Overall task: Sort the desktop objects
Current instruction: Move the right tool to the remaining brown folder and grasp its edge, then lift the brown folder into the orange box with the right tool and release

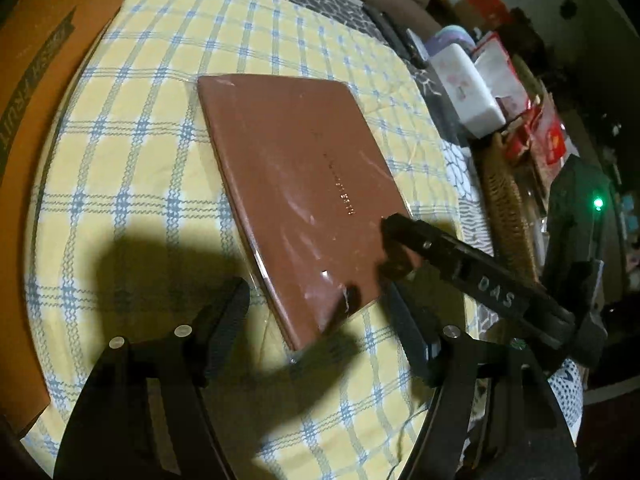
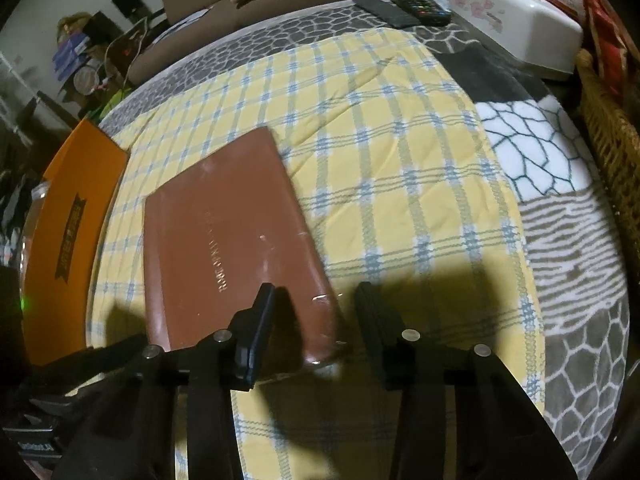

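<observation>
- Brown, flat, rectangular notebook with a glossy plastic wrap and gilt lettering (image 1: 296, 184) lies flat on the yellow-and-blue checked cloth (image 1: 132, 152) that covers the bench, ahead of and between both pairs of fingers.
- Left gripper (image 1: 316, 312) has its fingers spread, the notebook's near corner lying between them; the pads touch nothing.
- Right gripper (image 2: 316, 320) straddles the notebook's near right corner: its left finger (image 2: 260, 320) sits over the cover, the right one off the edge on the cloth. A gap shows on both sides, so no pinch yet.
- Handling, as a judgement: the notebook looks stiff and fairly light, but the shiny wrap is likely slippery, and a flat lie leaves little edge to get under.
- Best hold seems to be the near corner or the long edge beside the right fingers, tipped up first.
- Orange cardboard box lid (image 2: 80, 204) rests beyond the left fingers, just beside the notebook's far side.
</observation>
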